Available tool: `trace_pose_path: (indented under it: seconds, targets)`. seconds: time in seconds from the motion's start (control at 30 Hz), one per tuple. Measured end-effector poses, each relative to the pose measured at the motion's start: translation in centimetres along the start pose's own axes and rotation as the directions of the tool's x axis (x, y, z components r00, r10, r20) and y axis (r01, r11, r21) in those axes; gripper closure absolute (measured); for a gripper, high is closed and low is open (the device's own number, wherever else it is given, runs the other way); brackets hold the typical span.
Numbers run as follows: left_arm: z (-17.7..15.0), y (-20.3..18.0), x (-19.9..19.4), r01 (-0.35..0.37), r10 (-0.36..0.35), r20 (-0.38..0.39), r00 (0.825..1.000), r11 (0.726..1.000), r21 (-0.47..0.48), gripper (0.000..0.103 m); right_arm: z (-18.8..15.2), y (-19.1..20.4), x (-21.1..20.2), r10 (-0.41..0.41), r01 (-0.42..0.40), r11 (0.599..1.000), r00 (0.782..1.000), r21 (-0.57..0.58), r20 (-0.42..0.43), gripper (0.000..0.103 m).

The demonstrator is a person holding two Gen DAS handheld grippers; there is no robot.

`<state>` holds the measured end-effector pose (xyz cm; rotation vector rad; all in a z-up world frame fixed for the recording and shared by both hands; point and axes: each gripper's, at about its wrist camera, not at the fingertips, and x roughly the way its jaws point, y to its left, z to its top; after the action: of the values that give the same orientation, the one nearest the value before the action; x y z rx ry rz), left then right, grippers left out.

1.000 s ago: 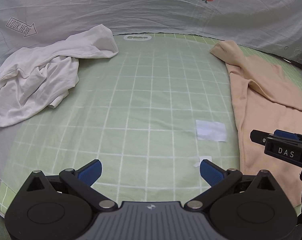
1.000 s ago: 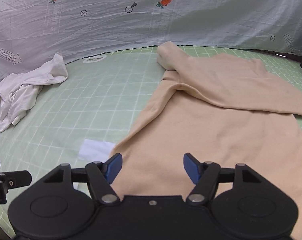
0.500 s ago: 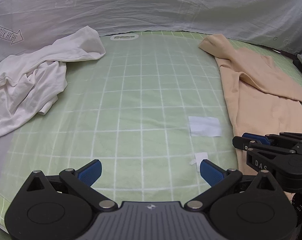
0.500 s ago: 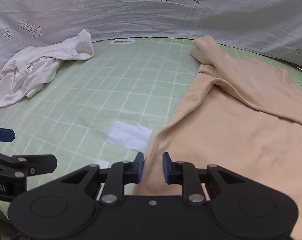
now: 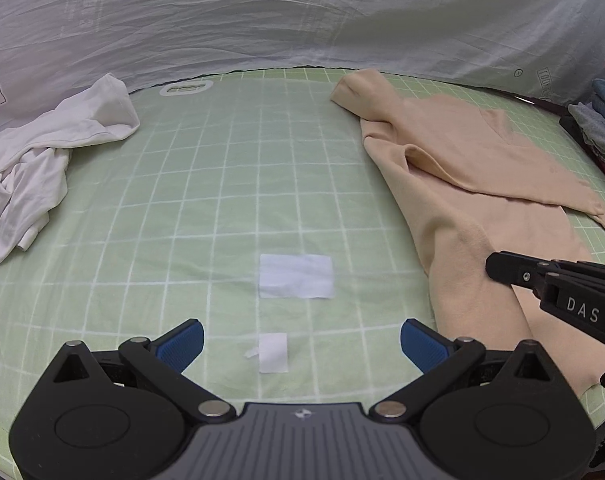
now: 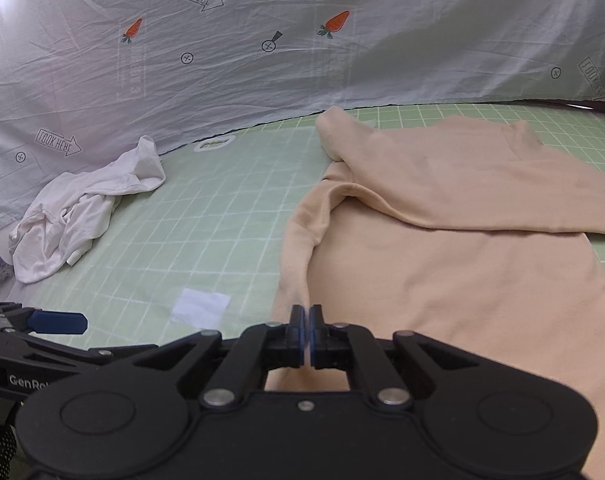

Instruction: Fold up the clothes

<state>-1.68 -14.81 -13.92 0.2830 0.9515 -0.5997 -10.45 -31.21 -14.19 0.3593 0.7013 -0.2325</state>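
Observation:
A beige long-sleeved top lies spread on the green grid mat, its sleeve folded across the body; it also shows in the right wrist view. My right gripper is shut on the top's near left hem edge and lifts it into a ridge; it also shows in the left wrist view. My left gripper is open and empty, low over the mat to the left of the top. A crumpled white shirt lies at the mat's far left.
Two white paper patches lie on the mat before the left gripper. A grey printed sheet hangs behind the mat. A stack of folded grey and blue clothes sits at the far right edge.
My right gripper has closed fully on the top's hem edge and raised it. My left gripper stayed open and shifted slightly right toward the top.

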Motion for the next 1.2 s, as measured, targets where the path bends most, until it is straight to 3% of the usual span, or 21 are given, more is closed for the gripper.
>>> trace_pose_path:
  seconds: [0.2, 0.47, 0.6, 0.77, 0.97, 1.2]
  targets:
    - [-0.7, -6.2, 0.9, 0.023, -0.021, -0.029, 0.999, 0.997, 0.069, 0.000, 0.4, -5.7, -1.0, -0.021, 0.023, 0.999, 0.999, 0.035, -0.044, 0.101]
    - [-2.2, -9.9, 2.9, -0.030, 0.036, -0.114, 0.993, 0.998, 0.057, 0.000, -0.6, -7.4, 1.5, 0.010, -0.025, 0.995, 0.987, -0.095, -0.159, 0.101]
    - [-2.8, -10.6, 4.0, -0.072, 0.080, -0.171, 0.982, 0.996, 0.055, 0.000, -0.8, -8.1, 2.1, 0.036, -0.061, 0.990, 0.980, -0.127, -0.194, 0.100]
    - [-2.7, -10.8, 4.8, -0.079, 0.082, -0.206, 0.975, 0.997, 0.022, 0.000, -0.6, -9.0, 1.8, 0.036, -0.068, 0.985, 0.979, -0.160, -0.200, 0.098]
    - [-1.6, -9.9, 5.1, -0.085, 0.076, -0.221, 0.972, 0.996, -0.030, 0.000, 0.6, -11.5, 1.3, -0.009, -0.012, 0.993, 0.984, -0.115, -0.178, 0.095]
    - [1.0, -8.1, 4.7, -0.125, 0.110, -0.164, 0.980, 0.989, -0.084, 0.000, 2.5, -15.5, -0.1, -0.093, 0.093, 0.996, 0.991, -0.003, -0.095, 0.089]
